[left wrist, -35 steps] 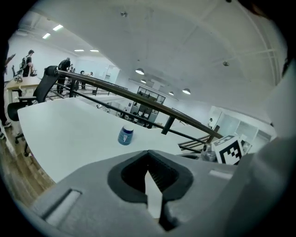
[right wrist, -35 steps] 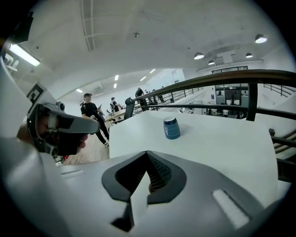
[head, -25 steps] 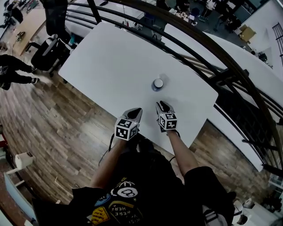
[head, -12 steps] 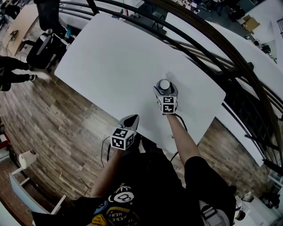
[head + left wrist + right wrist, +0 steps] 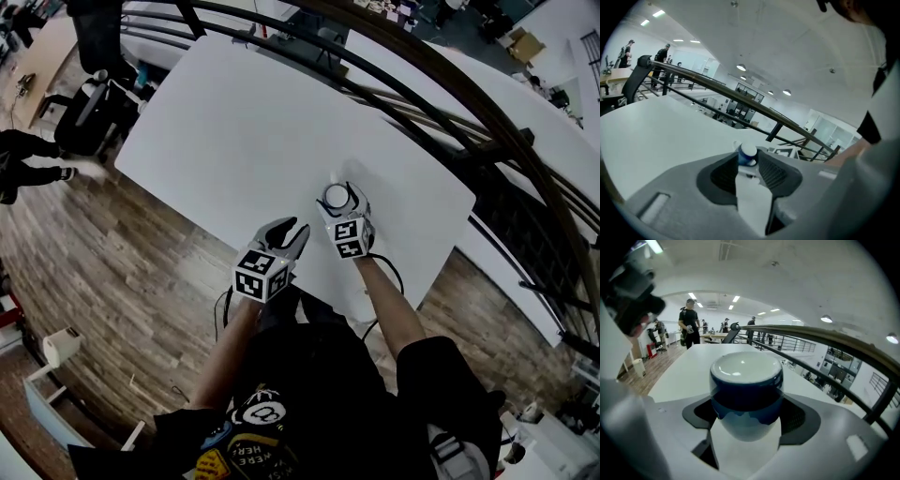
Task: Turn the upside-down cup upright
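The right claw (image 5: pixel 342 200) clasped the upside-down cup (image 5: pixel 746 380).
Its jaws had just been closing onto it on the white table (image 5: pixel 244 122); the left claw (image 5: pixel 292 229), just opening, held nothing.

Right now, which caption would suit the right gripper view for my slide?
The right gripper, its jaws having just been closing, clasps the upside-down cup on the white table.

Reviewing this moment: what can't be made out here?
Cup mouth: face down on the table, every view.
Right gripper, jaws just closing round the cup: whether pads press it, cup's own bulge covers them, right gripper view.
Handle, if any: too small, left gripper view.
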The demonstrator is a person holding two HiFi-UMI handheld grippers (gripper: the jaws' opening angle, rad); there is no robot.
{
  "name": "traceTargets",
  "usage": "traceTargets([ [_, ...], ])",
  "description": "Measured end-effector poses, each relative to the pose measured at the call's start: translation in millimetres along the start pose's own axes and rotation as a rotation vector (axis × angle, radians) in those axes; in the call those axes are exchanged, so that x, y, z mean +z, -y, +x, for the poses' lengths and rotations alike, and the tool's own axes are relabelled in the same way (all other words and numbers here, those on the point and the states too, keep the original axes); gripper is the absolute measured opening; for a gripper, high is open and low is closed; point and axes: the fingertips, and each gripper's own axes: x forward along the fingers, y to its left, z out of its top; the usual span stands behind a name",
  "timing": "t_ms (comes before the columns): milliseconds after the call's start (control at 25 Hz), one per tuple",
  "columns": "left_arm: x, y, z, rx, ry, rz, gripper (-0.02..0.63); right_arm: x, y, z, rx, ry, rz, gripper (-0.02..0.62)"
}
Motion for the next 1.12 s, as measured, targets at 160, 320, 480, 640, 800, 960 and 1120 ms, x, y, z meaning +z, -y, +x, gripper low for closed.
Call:
traceTargets([
  [160, 26.0, 21.1, 34.9, -0.053, -0.064, 0.157, 0.323, 28.6, -29.0, -41.4, 0.034, -0.005, -0.17, 0.388],
  [320, 13.3, 37.5, 55.2, -0.103, -0.165, 0.097, 0.396, 43.7, -34.3, -71.5, -0.003, -0.045, -0.299, 0.388],
  [480, 3.6, 49.9, 54.2, -0.162, -0.195, 0.018, 0.396, 51.8, -31.9, -90.9, -0.057, -0.068, -0.417, 0.39],
  [640, 9.1, 69.0, 49.4, -0.227, -0.137, -0.035, 0.344, 47.1, -19.4, -106.6, -0.114, -0.124, -0.507, 0.39],
  [800, 16.1, 75.2, 40.8, -0.279, -0.056, -0.093, 0.336, 55.8, -20.5, -118.9, -0.113, -0.109, -0.554, 0.39],
  [960, 26.2, 70.1, 29.4, -0.36, 0.019, -0.211, 0.333, 69.0, -28.3, -129.7, -0.049, -0.011, -0.563, 0.39],
  [1120, 34.8, 61.6, 18.5, -0.45, 0.086, -0.355, 0.33, 84.8, -38.3, -144.5, 0.055, 0.096, -0.515, 0.387],
])
